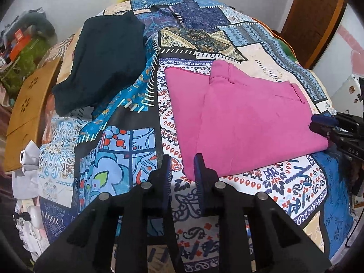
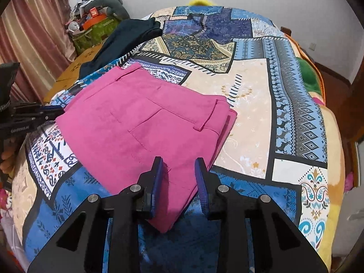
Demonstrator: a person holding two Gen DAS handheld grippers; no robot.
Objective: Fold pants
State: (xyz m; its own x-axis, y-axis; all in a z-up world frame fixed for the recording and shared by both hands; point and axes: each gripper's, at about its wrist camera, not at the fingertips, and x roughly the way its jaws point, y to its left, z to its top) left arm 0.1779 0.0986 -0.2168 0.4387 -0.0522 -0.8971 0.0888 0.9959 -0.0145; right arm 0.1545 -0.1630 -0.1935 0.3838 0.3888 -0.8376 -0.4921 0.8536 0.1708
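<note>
- Pink pants (image 2: 145,122): folded into a flat, squarish stack on the patchwork bedspread (image 2: 250,104); waistband, belt loop and a stitched pocket outline face up.
- Left gripper (image 1: 182,159): jaws narrowly parted, hanging over the near left corner of the pants. Its right pad lies at the cloth edge, with bedspread showing in the gap; no pinch can be made out.
- Right gripper (image 2: 178,161): jaws narrowly parted, astride the near corner of the pants. Pink cloth lies between the pads, but a gap shows on each side.
- Dark garment (image 1: 102,66): lies crumpled on the far left of the bedspread, well apart from the pants.
- Writing: small pale lettering on each gripper body as seen from the other camera, too blurred to read.
- Cardboard box (image 1: 27,104): beside the bed, left.
</note>
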